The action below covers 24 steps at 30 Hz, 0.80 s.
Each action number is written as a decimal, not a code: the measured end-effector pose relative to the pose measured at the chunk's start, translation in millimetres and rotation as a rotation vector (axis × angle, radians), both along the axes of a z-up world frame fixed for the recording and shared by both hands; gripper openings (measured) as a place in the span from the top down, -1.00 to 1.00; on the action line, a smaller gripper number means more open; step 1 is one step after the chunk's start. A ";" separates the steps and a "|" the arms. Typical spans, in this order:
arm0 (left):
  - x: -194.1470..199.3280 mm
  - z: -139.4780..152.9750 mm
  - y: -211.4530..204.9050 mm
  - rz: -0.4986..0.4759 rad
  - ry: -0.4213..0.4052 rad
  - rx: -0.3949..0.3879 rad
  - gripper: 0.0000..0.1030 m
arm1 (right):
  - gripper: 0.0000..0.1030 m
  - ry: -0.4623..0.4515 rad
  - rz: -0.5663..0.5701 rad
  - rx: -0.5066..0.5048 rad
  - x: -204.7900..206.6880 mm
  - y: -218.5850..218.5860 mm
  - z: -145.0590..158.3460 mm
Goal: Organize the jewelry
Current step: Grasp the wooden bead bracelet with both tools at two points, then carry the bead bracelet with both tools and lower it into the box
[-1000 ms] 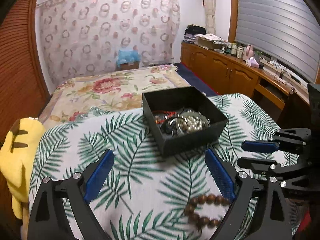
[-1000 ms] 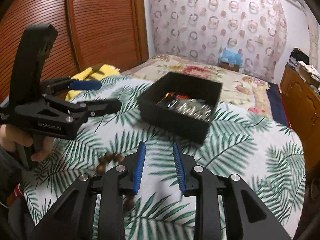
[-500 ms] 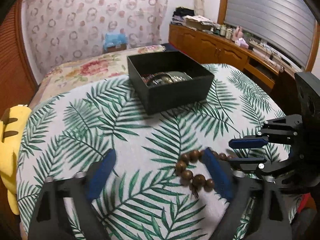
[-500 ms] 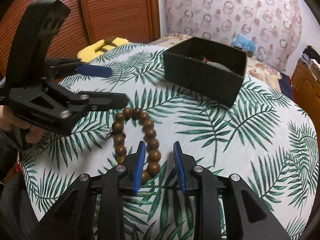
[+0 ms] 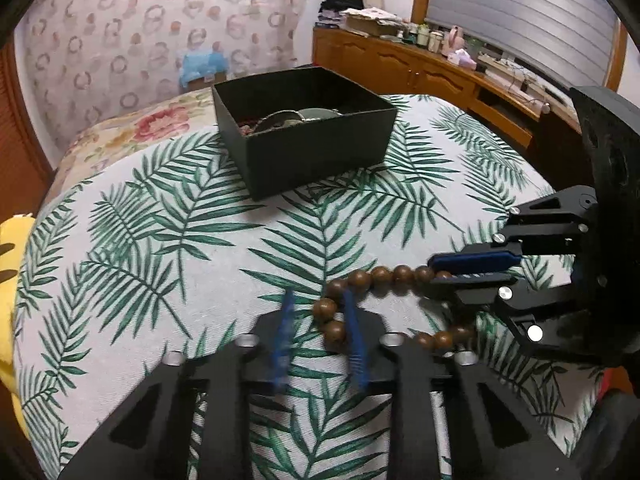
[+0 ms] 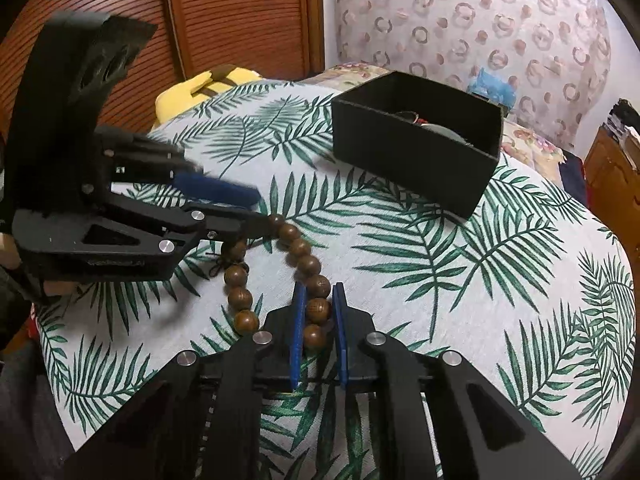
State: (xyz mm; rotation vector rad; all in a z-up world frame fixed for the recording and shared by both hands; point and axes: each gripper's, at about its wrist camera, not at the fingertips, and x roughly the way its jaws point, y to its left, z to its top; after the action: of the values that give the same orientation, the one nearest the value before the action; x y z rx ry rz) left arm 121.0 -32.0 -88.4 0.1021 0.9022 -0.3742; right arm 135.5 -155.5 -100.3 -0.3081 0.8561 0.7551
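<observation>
A brown wooden bead bracelet lies on the palm-leaf tablecloth; it also shows in the left wrist view. My right gripper has its blue pads on either side of the bracelet's near beads, almost touching them. My left gripper is narrowed and blurred at the bracelet's other side, one pad inside the loop; it shows from the side in the right wrist view. A black open box with jewelry inside stands further back; it also shows in the right wrist view.
The round table drops off at its edges. A yellow plush toy sits at the left edge. A bed lies behind the table, and a wooden cabinet runs along the right wall.
Both grippers have dropped toward the table and closed in on the bracelet. The left jaws have narrowed from wide open. The right gripper now straddles the near beads.
</observation>
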 end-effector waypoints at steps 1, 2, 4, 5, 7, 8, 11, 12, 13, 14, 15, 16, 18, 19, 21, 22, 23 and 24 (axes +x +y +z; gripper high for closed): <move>-0.4 1.9 0.1 0.003 -0.010 0.002 0.77 | 0.71 -0.004 -0.003 0.006 0.4 -1.2 1.5; -0.6 5.2 0.2 0.007 -0.025 0.004 0.77 | 0.71 -0.012 -0.007 0.016 1.3 -2.4 4.5; 1.0 11.2 0.1 0.009 -0.036 -0.005 0.77 | 0.71 -0.024 -0.012 0.030 3.1 -5.1 11.0; 2.1 14.6 0.2 0.011 -0.043 -0.006 0.77 | 0.71 -0.034 -0.015 0.039 4.8 -6.5 15.6; 5.2 23.1 -0.3 0.016 -0.066 -0.007 0.77 | 0.71 -0.049 -0.015 0.048 7.4 -7.4 21.8; 6.6 26.3 -0.5 0.017 -0.073 -0.008 0.77 | 0.71 -0.058 -0.016 0.052 9.5 -7.8 25.7; 13.4 37.4 -0.7 0.026 -0.100 -0.013 0.77 | 0.71 -0.082 -0.020 0.069 16.1 -9.5 35.5; 15.1 39.5 -1.0 0.029 -0.105 -0.016 0.78 | 0.71 -0.090 -0.023 0.074 18.4 -10.8 38.7; 17.2 42.6 -0.8 0.033 -0.111 -0.018 0.78 | 0.71 -0.095 -0.026 0.079 21.0 -11.6 41.7; 20.1 46.8 -1.1 0.037 -0.119 -0.020 0.78 | 0.71 -0.099 -0.028 0.085 24.1 -12.6 45.1; 22.2 49.9 -1.6 0.039 -0.126 -0.022 0.78 | 0.71 -0.104 -0.030 0.089 26.9 -13.8 48.4; 24.3 53.1 -1.9 0.040 -0.132 -0.024 0.78 | 0.71 -0.109 -0.032 0.091 29.5 -14.6 51.7; 29.0 59.9 -2.8 0.041 -0.145 -0.023 0.78 | 0.71 -0.123 -0.032 0.095 35.5 -16.3 59.1; 31.1 62.7 -3.2 0.040 -0.151 -0.021 0.78 | 0.71 -0.131 -0.033 0.095 38.5 -15.6 62.6; 36.8 69.4 -4.9 0.041 -0.167 -0.017 0.78 | 0.71 -0.151 -0.034 0.097 44.9 -17.4 70.3; 39.3 72.0 -5.0 0.041 -0.173 -0.017 0.78 | 0.71 -0.157 -0.035 0.100 47.7 -18.0 73.2; 41.9 74.8 -5.3 0.042 -0.179 -0.018 0.78 | 0.71 -0.166 -0.036 0.103 52.5 -18.7 77.4; 45.2 78.1 -5.8 0.042 -0.185 -0.018 0.78 | 0.71 -0.172 -0.037 0.105 55.1 -19.6 80.1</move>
State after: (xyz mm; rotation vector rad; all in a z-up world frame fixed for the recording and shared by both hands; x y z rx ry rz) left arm 166.3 -37.7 -10.3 0.0992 0.7168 -0.3277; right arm 190.6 -175.1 -20.2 -0.2587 0.6561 0.7250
